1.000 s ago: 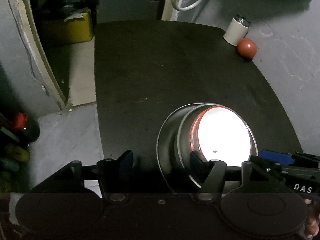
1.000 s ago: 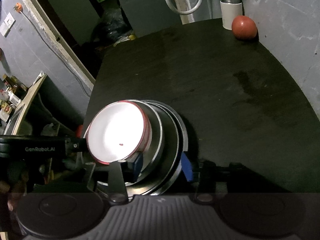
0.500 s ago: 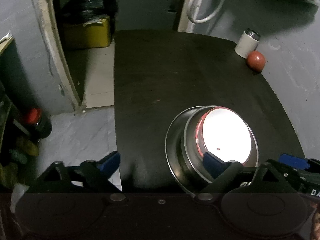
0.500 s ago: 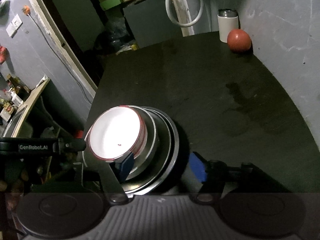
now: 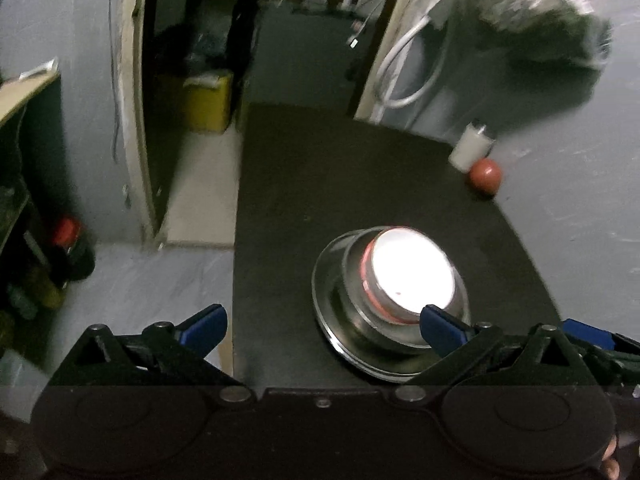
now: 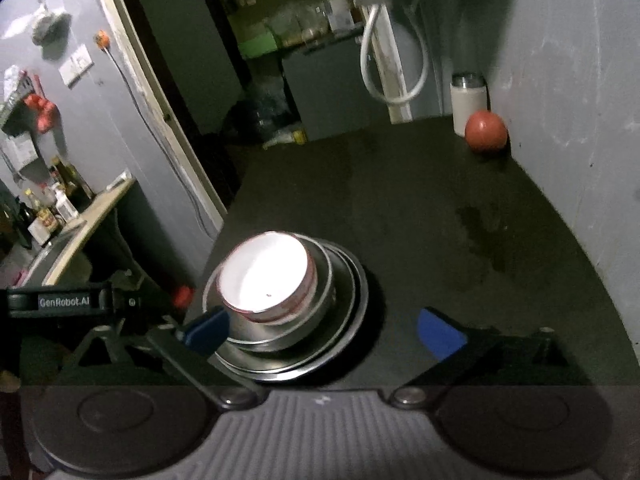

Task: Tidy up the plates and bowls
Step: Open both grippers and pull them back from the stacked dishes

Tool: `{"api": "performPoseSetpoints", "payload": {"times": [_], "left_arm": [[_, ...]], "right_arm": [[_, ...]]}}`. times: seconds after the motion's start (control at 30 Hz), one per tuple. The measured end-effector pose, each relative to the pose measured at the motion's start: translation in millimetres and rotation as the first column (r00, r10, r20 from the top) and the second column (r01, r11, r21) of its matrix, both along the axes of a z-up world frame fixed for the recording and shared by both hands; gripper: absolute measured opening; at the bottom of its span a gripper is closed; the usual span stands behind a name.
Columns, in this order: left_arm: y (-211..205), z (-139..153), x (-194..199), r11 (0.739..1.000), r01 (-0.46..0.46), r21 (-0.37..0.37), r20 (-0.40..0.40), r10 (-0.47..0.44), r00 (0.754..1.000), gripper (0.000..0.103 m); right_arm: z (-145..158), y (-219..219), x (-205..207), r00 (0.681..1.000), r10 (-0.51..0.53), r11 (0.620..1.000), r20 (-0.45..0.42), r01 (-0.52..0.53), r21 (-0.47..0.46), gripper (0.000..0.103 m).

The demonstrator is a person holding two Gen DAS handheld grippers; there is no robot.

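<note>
While the stacked bowls (image 6: 276, 304) sit free, both hand-held grippers (image 5: 322, 326) (image 6: 322, 330), just opened, gape wide, empty.

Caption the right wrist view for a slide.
Open right gripper near white bowl nested atop stacked steel dishes.

Place: dim home kitchen
Evidence: bottles (image 6: 40, 216) on counter (image 6: 80, 224) at 9 o'clock; stacked bowls (image 6: 280, 304) on dark table (image 6: 440, 220)
</note>
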State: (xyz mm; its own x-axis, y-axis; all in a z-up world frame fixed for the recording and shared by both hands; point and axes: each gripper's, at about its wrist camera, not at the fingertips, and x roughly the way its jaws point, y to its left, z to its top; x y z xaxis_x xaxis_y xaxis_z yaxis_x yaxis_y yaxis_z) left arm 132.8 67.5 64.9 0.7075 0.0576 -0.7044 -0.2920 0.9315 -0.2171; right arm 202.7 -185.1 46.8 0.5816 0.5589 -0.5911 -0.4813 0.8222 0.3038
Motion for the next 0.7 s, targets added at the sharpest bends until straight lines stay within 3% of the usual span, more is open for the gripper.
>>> {"api": "performPoseSetpoints", "payload": {"times": [0.23,0.7], "left_arm": [[-8.5,4.8,-41.1,0.997,0.049,0.063,0.132,-0.057,0.99,0.102],[-5.3,2.7,-139.7,0.989,0.131,0.066,0.196,-0.142,0.97,0.102]], "right_arm": [[8.3,-6.5,-39.7,0.993,-0.074,0.997,0.093,0.073,0.02,0.103],[13.9,-10.2,-162.8,0.936,-0.291,0.956,0.196,0.29,0.038,0.103]]}}
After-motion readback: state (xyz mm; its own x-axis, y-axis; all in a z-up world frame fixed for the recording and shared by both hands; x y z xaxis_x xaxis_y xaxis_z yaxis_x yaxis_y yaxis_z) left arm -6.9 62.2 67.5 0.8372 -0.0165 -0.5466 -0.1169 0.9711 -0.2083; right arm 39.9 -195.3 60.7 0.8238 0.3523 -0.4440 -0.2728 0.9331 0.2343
